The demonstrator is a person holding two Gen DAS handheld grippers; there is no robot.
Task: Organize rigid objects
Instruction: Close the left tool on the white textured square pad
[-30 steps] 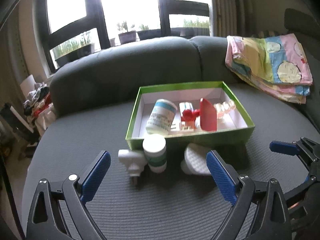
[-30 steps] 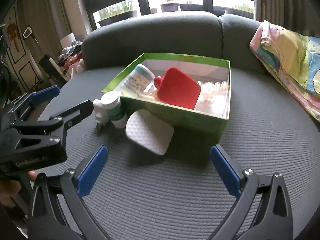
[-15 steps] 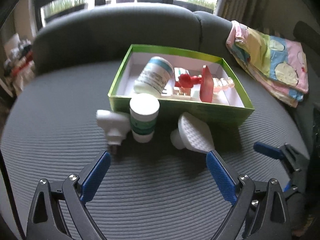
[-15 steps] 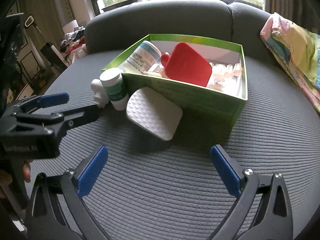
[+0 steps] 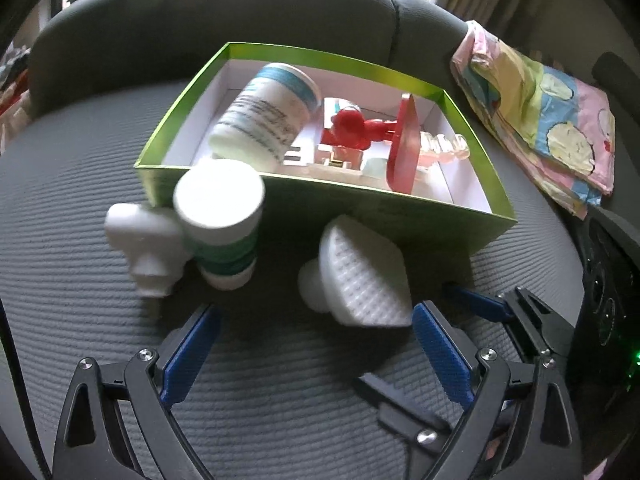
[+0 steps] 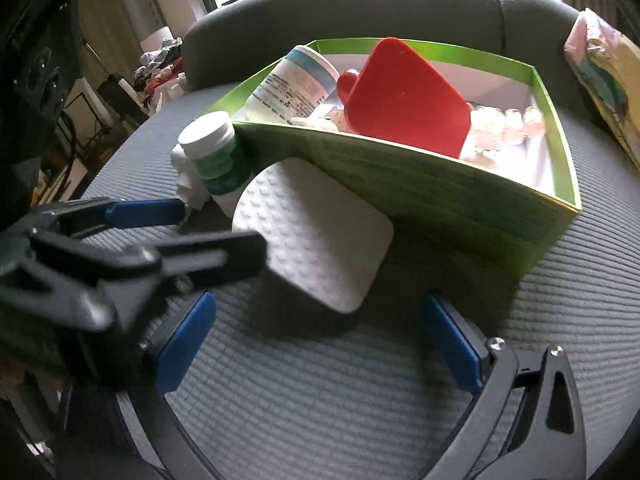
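With both tools spread apart and empty, the stiff, light white pad (image 6: pixel 312 232) against the green box (image 6: pixel 440 196) is probably best gripped across its thin edges.

bottles 2 (image 5: pixel 266 120) | textured pads 2 (image 5: pixel 360 280) | box 1 (image 5: pixel 360 208) | plug 1 (image 5: pixel 144 244)

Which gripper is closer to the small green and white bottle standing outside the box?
Left. The left gripper hangs open just short of the small bottle, its fingers reaching toward it. The right gripper sits farther off, facing the white textured pad.
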